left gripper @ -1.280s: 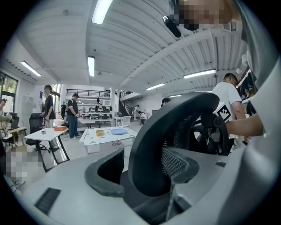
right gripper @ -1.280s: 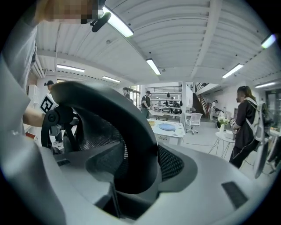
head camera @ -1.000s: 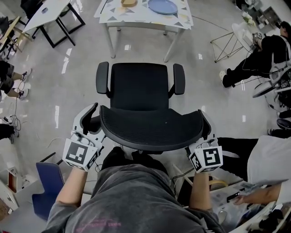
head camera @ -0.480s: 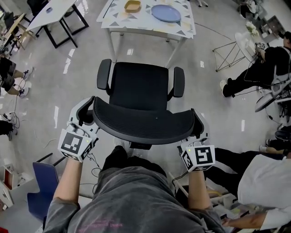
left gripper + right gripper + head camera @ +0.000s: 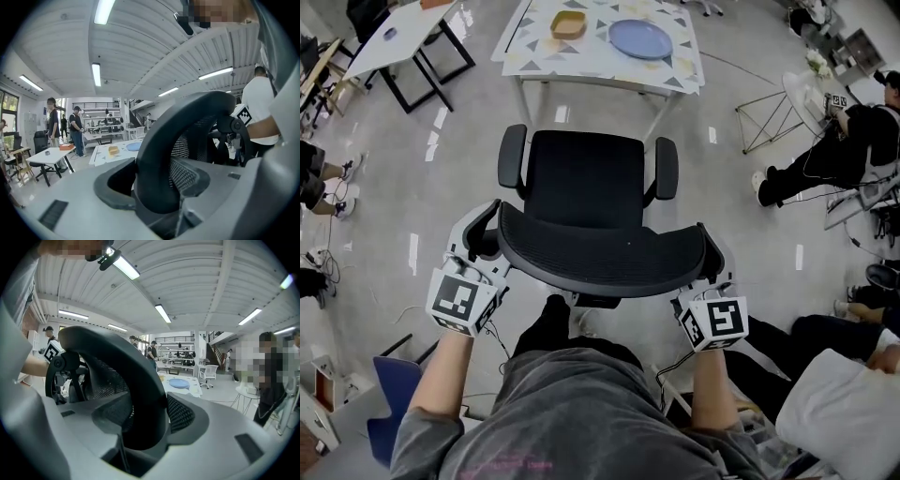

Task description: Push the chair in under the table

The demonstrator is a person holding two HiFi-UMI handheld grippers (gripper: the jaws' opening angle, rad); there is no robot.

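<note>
A black office chair point(image 5: 589, 176) with a mesh backrest point(image 5: 605, 258) faces the white patterned table point(image 5: 581, 58), a short gap away from it. My left gripper point(image 5: 490, 239) holds the backrest's left end. Its jaws have just been opening slightly, and the rim point(image 5: 187, 122) still fills the space between them. My right gripper point(image 5: 710, 260) is shut on the backrest's right end, and that rim point(image 5: 117, 366) fills its jaws. A blue plate point(image 5: 637, 39) and a yellow bowl point(image 5: 568, 24) sit on the table.
Another table point(image 5: 394, 33) stands at the far left. At the right are a wire-legged side table point(image 5: 773, 94) and a seated person point(image 5: 853, 131). A blue chair point(image 5: 394, 412) is at my lower left, and a person in white point(image 5: 848, 412) at my lower right.
The chair and both grippers have travelled forward toward the table. More of the tabletop, with the plate and bowl, has come into the head view.
</note>
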